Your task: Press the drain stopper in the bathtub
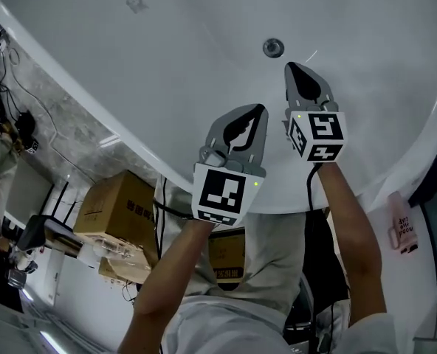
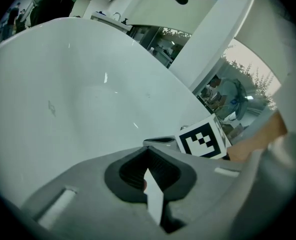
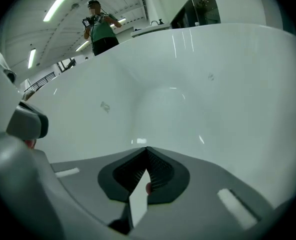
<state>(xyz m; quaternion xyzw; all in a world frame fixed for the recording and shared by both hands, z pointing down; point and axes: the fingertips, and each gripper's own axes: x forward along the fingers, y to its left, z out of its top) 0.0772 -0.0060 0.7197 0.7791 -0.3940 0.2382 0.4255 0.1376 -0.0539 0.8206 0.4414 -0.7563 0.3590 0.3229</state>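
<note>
The head view looks steeply down from above into the glossy white bathtub (image 1: pixel 130 57). Both gripper views sit low, close to its curved inner wall, which all three views share.

The drain stopper (image 1: pixel 273 48) sits in the floor of the bathtub (image 1: pixel 152 57). The right gripper (image 1: pixel 300 76) hangs over the tub just beside the stopper, on its near right, with its tip close to the stopper but apart from it. The left gripper (image 1: pixel 242 127) is to the stopper's near left and farther from it. Outside the tub's rim, well to the stopper's near left, stands a cardboard box (image 1: pixel 115 201). A second box (image 1: pixel 228 253) lies between the person's forearms.
</note>
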